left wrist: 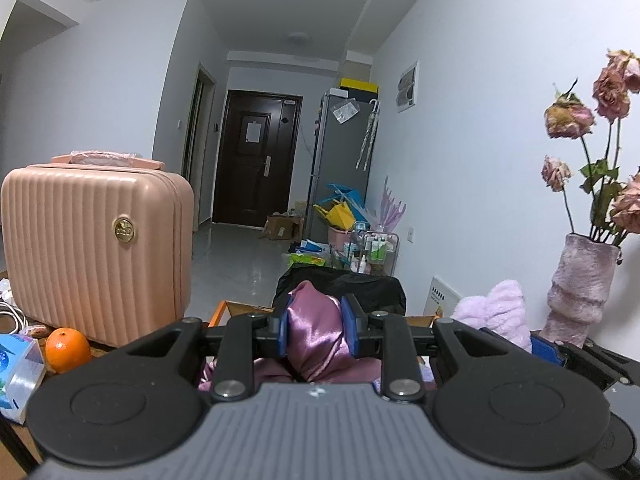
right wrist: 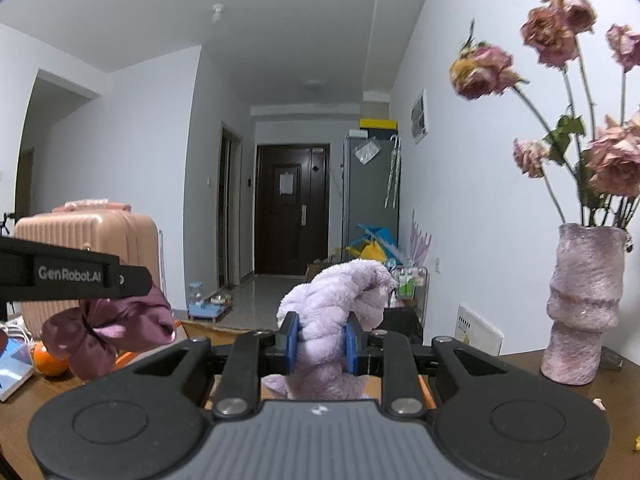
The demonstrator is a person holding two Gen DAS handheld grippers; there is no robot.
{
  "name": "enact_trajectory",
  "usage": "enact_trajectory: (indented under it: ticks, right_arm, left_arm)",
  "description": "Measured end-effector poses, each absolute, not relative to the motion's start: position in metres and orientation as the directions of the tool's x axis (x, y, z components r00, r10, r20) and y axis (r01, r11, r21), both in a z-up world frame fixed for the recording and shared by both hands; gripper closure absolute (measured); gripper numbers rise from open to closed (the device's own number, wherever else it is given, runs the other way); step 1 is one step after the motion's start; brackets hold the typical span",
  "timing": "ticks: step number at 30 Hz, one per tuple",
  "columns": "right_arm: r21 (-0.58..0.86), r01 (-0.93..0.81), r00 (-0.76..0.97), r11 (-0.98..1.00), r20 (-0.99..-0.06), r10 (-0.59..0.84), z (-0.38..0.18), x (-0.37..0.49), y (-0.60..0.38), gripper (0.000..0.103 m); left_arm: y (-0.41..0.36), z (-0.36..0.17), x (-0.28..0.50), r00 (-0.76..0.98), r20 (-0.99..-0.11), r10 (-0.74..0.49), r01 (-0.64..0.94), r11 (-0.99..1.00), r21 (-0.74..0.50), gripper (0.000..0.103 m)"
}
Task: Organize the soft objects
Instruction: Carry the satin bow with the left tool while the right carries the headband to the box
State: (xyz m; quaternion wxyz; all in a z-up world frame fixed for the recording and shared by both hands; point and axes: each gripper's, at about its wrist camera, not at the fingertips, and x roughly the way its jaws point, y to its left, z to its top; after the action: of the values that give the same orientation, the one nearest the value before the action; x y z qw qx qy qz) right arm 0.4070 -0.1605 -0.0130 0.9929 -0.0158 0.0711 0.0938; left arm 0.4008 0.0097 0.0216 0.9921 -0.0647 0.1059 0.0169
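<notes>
My left gripper (left wrist: 319, 330) is shut on a shiny mauve satin scrunchie (left wrist: 316, 334), squeezed between the blue pads and held above the table. From the right wrist view the same satin scrunchie (right wrist: 106, 332) hangs under the left gripper's black finger at the left. My right gripper (right wrist: 321, 342) is shut on a fluffy lilac plush headband (right wrist: 340, 300), which bulges up above the pads. That plush headband (left wrist: 496, 308) also shows at the right of the left wrist view. An orange-rimmed box (left wrist: 232, 312) lies just beyond and below both grippers, mostly hidden.
A pink ribbed suitcase (left wrist: 96, 248) stands at the left with an orange (left wrist: 67, 350) and a blue tissue pack (left wrist: 16, 376) before it. A pink vase (right wrist: 582, 308) of dried roses stands on the wooden table (right wrist: 520, 372) at the right. A black bag (left wrist: 372, 290) sits past the table edge.
</notes>
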Motion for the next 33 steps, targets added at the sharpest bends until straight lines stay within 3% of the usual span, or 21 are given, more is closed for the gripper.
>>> enact_trajectory:
  ticks: [33]
  right_arm:
    - [0.034,-0.304,0.881,0.952,-0.369,0.294,-0.028,0.503,-0.135,0.081]
  left_arm:
    - [0.030,-0.019,0.497,0.926,-0.356,0.128,-0.165,0.983,-0.077,0.076]
